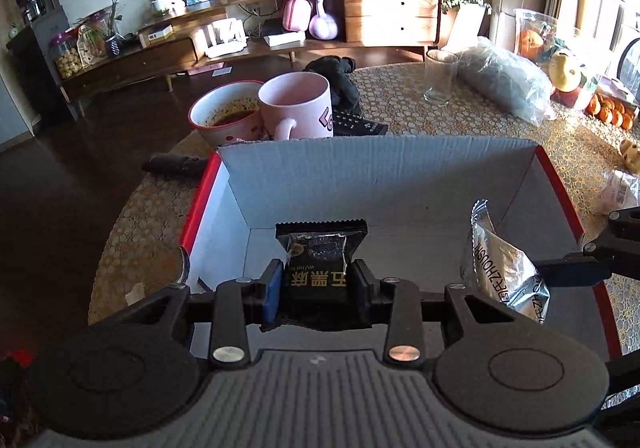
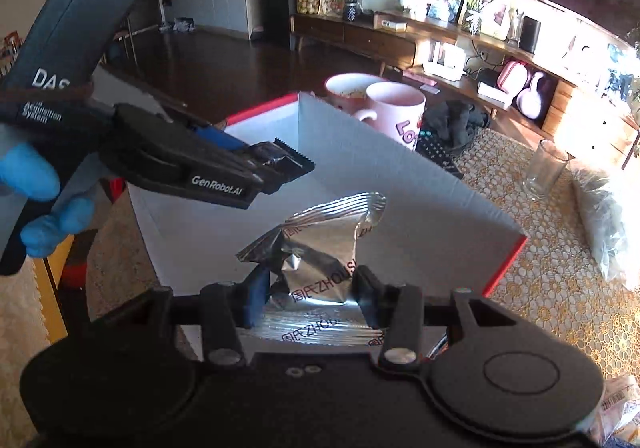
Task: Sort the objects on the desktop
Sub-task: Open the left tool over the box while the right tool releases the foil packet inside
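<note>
Nearest in the left wrist view, the left claw (image 1: 316, 284) pinches a black packet (image 1: 320, 260) between its pads, held over the open box (image 1: 400, 168). To its right, the right claw (image 2: 310, 284) clamps a crumpled silver packet (image 2: 316, 244), also above the box's near end. No packet shows on the white floor of the box that is in view, so the sorting looks early: two packets are about to go in, none visibly placed. Past the box's far wall stand a pink mug (image 1: 298, 108) and a bowl (image 1: 224, 114), with a dark remote (image 1: 360, 124) beside them. Farther right on the worktop (image 1: 500, 128) sit a glass (image 1: 440, 76), a grey bag (image 1: 508, 84) and fruit (image 1: 608, 112), all unsorted.
</note>
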